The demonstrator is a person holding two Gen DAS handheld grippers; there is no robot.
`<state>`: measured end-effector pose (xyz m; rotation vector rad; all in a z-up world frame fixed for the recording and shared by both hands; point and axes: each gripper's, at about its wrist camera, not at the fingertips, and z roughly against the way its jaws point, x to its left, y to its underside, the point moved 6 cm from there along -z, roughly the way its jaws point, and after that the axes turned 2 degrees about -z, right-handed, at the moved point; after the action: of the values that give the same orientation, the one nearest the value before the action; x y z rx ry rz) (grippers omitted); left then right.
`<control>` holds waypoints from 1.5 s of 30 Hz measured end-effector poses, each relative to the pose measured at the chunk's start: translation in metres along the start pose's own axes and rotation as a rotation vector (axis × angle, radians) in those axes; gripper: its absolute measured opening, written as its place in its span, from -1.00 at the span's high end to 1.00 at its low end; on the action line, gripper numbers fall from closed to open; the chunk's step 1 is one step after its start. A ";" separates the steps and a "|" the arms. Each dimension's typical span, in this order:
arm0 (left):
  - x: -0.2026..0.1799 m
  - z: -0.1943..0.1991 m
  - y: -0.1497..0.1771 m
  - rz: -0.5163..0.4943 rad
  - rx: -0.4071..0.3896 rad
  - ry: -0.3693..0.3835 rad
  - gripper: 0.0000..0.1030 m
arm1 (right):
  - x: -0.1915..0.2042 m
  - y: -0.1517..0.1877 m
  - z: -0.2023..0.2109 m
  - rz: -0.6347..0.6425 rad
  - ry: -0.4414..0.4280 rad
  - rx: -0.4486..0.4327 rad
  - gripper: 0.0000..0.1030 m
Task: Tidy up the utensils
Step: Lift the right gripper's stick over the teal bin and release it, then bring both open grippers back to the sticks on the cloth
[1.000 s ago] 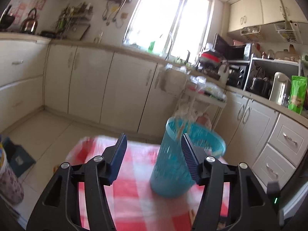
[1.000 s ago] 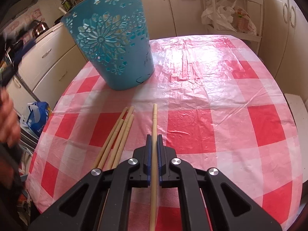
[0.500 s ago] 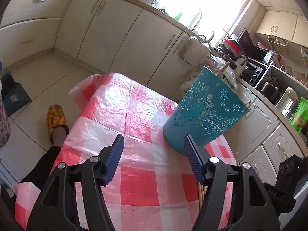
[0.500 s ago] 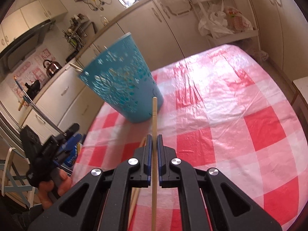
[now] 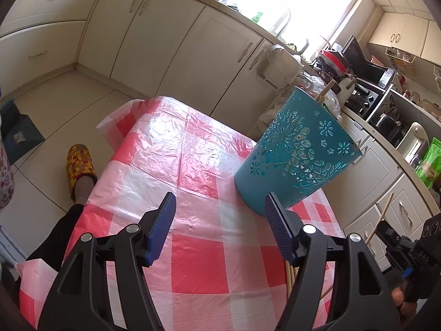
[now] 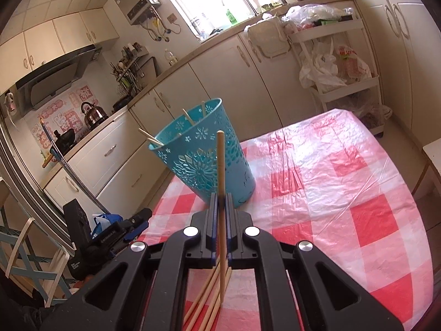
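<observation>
1. R gripper (image 6: 219, 201) clamped on one chopstick (image 6: 220, 162); stick runs fwd between the pads, tip up in front of teal basket (image 6: 204, 160).
2. L gripper (image 5: 220, 209) has been opening, jaws apart, nothing between; basket just beyond its R finger.
3. Basket on checked tablecloth (image 6: 344, 182), sticks inside.
4. Loose chopsticks (image 6: 204, 303) on cloth under R gripper.

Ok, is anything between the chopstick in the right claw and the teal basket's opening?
Nothing visible does. The right claw is shut on a single wooden chopstick, and the perforated teal plastic basket stands just ahead on the red-and-white checked tablecloth, its mouth open with a few chopsticks inside.
</observation>
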<state>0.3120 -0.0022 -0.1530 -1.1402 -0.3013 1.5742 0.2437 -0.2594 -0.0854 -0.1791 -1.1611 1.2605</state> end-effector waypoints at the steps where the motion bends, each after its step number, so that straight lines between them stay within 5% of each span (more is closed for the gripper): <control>1: 0.000 -0.001 0.000 0.000 0.002 0.000 -0.23 | 0.002 -0.001 0.002 0.005 0.001 -0.006 0.89; 10: -0.001 -0.003 0.001 0.000 0.008 0.002 -0.24 | 0.021 -0.023 0.020 0.036 -0.028 -0.053 0.89; 21: -0.003 -0.004 0.003 0.002 0.010 0.006 -0.24 | 0.083 -0.127 0.055 0.147 -0.112 -0.217 0.89; 29: -0.003 -0.004 0.005 0.009 0.010 0.018 -0.25 | 0.114 -0.192 0.017 0.222 -0.063 -0.291 0.89; 33: -0.003 -0.004 0.006 0.013 0.010 0.026 -0.25 | 0.110 -0.187 -0.028 0.258 0.010 -0.234 0.89; 39: -0.002 -0.004 0.006 0.018 0.010 0.032 -0.28 | 0.086 -0.147 -0.098 0.255 0.088 -0.021 0.86; 45: -0.001 -0.005 0.006 0.019 0.019 0.015 -0.31 | 0.064 -0.121 -0.071 0.180 0.106 -0.059 0.61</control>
<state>0.3121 -0.0077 -0.1595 -1.1423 -0.2658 1.5816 0.3659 -0.2203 -0.0005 -0.3975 -1.1093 1.3583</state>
